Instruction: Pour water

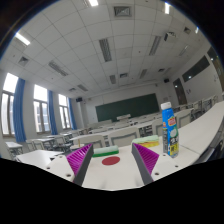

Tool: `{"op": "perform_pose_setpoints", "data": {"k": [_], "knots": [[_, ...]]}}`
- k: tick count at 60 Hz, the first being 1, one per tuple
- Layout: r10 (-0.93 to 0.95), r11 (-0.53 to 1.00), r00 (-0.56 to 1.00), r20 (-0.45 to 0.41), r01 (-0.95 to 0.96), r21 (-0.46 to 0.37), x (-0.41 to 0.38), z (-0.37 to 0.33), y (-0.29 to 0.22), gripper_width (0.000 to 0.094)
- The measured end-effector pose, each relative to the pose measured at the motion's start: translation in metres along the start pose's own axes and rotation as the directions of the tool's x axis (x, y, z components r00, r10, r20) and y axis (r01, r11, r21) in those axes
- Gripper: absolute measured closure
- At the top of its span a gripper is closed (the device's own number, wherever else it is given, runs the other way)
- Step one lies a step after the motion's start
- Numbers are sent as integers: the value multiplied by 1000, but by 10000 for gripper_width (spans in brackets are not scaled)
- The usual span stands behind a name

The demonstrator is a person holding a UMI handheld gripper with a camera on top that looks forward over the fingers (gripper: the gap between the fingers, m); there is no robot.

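A clear water bottle (170, 130) with a blue cap and a blue label stands upright on the white table (118, 177). It is just to the right of my right finger and a little beyond its tip. My gripper (113, 149) is open and empty, with its magenta pads (82, 160) wide apart low over the table. Between the fingers the table bears a red round mark (110, 159) with a green strip (108, 150) just beyond it. No cup or other vessel is in view.
This is a classroom. Rows of white desks (40, 150) stand to the left and beyond, a green blackboard (125, 107) is on the far wall, and windows with blue curtains (20, 112) are at the left. More desks (200, 125) stretch away behind the bottle.
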State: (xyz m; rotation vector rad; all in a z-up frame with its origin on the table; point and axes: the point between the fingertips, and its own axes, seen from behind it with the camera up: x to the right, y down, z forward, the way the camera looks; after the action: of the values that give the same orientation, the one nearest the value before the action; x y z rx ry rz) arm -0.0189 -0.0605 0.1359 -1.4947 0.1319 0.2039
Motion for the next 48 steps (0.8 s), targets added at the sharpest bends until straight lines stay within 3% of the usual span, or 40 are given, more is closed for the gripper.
{"op": "perform_pose_setpoints", "data": {"k": [13, 20, 30, 39, 42, 43, 44, 48], "knots": [[-211, 977, 952, -221, 202, -66, 128, 17, -16, 119], [-281, 958, 907, -315, 249, -141, 175, 32, -18, 117], [-312, 947, 886, -344, 259, -190, 241, 72, -6, 116], [-265, 957, 908, -324, 207, -201, 246, 106, -2, 119], [-242, 961, 924, -297, 186, -205, 246, 115, 1, 194], [-234, 962, 929, -287, 178, -209, 244, 117, 3, 278], [-228, 962, 933, -278, 170, -216, 243, 119, 6, 428], [-215, 965, 929, -300, 154, -212, 247, 119, 5, 458]]}}
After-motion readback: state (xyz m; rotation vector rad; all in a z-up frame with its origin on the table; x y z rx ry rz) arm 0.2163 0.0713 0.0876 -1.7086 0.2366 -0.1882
